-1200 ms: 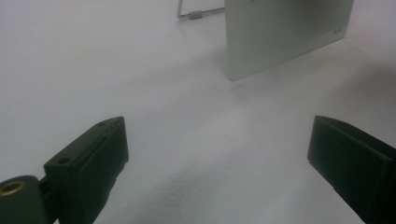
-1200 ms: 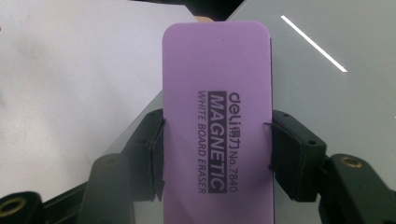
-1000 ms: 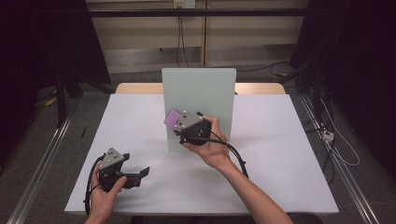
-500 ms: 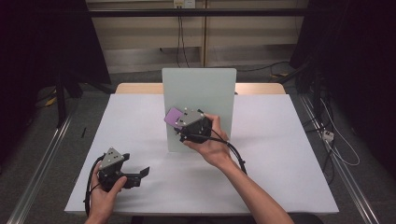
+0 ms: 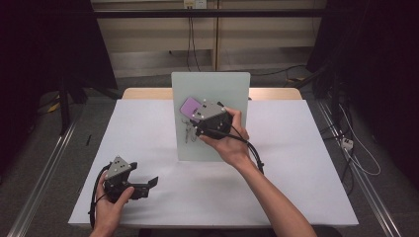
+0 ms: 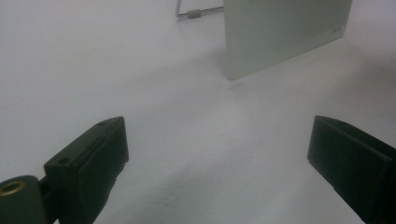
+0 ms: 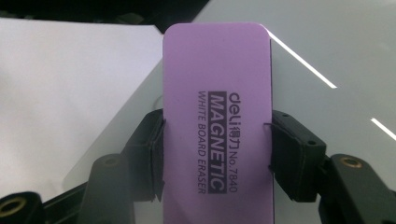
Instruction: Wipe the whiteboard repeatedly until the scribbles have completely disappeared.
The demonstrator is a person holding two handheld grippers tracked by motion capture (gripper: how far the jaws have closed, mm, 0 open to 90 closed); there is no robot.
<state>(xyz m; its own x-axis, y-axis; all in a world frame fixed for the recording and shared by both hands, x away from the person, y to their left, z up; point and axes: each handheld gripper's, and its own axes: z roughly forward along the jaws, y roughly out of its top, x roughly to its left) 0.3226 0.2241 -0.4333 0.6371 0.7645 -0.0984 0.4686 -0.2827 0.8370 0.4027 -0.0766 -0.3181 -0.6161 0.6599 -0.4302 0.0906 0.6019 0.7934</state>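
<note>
Closest in, the left gripper point(image 5: 150, 183) is parked at about 7 o'clock on the white table point(image 5: 306, 148), jaws spread wide with nothing between them, so not much can go wrong there unless it gets swung into the foot of the board. Further out, around the middle of the table, the right gripper point(image 7: 217, 154) has its jaws clamped on the two long edges of the purple eraser point(image 7: 217, 107), pressed up near the top left of the upright whiteboard point(image 5: 232, 89). My worry: the pinch sits low on the eraser, toward the gripper end, so most of it sticks out past the jaws, and if it drags hard against the board it could twist or slide out of the grip. Since it's labelled magnetic, it may also snap onto the board and get yanked free. Pushing too hard could tip or shove the board backwards, because I can't really see what props it up; just a bit of wire stand point(image 6: 198, 11) peeking out at 12 o'clock in the left gripper view. There are some scribbles point(image 5: 188, 134) on the board just left of the hand, too small to read, and whether the eraser's face actually touches the board is hard to tell.
</note>
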